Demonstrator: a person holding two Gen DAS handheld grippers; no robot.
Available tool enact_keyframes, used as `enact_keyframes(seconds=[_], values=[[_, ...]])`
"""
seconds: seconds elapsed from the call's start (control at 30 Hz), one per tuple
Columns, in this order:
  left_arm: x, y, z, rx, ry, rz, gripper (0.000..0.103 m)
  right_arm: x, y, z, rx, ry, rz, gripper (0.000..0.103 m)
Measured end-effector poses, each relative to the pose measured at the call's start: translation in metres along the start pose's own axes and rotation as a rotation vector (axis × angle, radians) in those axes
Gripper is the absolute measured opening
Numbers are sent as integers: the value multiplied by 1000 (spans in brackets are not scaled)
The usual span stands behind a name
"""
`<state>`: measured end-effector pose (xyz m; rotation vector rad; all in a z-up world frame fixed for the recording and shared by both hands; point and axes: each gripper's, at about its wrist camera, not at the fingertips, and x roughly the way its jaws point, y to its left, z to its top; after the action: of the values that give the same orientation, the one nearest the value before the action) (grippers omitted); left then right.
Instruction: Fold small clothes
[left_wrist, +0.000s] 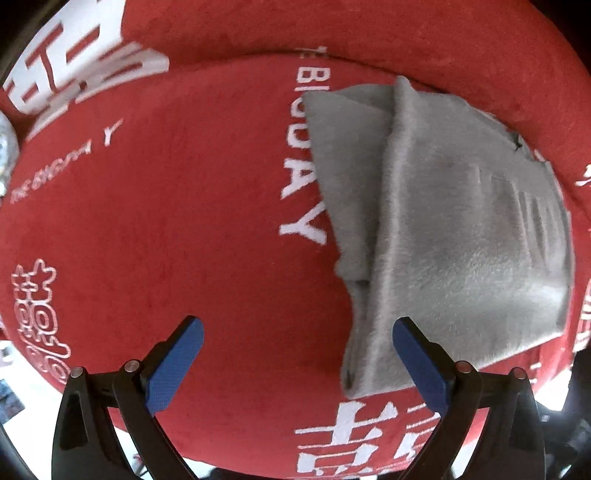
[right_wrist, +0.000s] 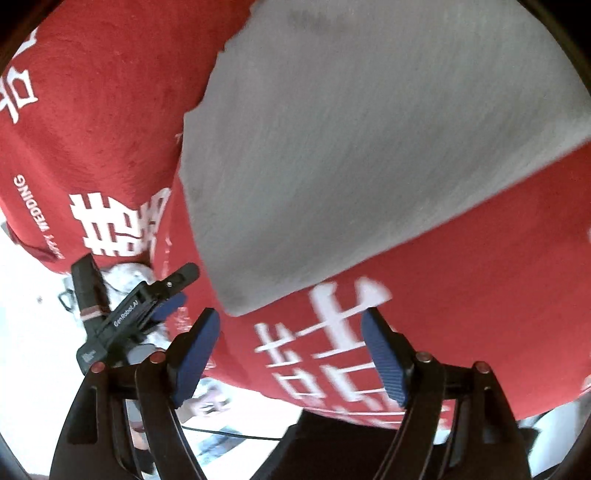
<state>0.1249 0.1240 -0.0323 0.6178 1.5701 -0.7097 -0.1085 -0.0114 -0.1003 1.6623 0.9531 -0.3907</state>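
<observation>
A small grey fleece garment (left_wrist: 443, 229) lies folded on a red cloth with white lettering (left_wrist: 184, 206). In the left wrist view it fills the right half, with one flap folded over along a lengthwise crease. My left gripper (left_wrist: 295, 328) is open and empty, hovering just short of the garment's near corner; its right finger overlaps the near edge in view. In the right wrist view the same garment (right_wrist: 369, 147) fills the upper right. My right gripper (right_wrist: 291, 325) is open and empty just below its near corner. The left gripper's body (right_wrist: 140, 306) shows at the left there.
The red cloth (right_wrist: 92, 110) covers a cushioned, rounded surface with a raised red edge (left_wrist: 332, 33) behind the garment. White floor (right_wrist: 33, 332) with a cable and small items lies beyond the cloth's near edge.
</observation>
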Motion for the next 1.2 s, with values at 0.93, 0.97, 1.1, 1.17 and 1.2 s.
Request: enact_keyframes(seconds=[0.93, 0.97, 1.1, 1.17, 1.2], values=[[34, 17, 18, 35, 5, -30, 103, 59, -1, 19, 362, -126, 337, 81], [35, 16, 21, 32, 4, -62, 103, 58, -3, 19, 379, -122, 347, 70], [38, 17, 36, -4, 21, -297, 103, 46, -7, 22, 368, -108, 342, 9], [42, 15, 44, -18, 52, -405, 103, 35, -1, 25, 343, -121, 394, 8], [44, 13, 47, -22, 62, -447, 103, 30, 4, 26, 328, -127, 415, 8]])
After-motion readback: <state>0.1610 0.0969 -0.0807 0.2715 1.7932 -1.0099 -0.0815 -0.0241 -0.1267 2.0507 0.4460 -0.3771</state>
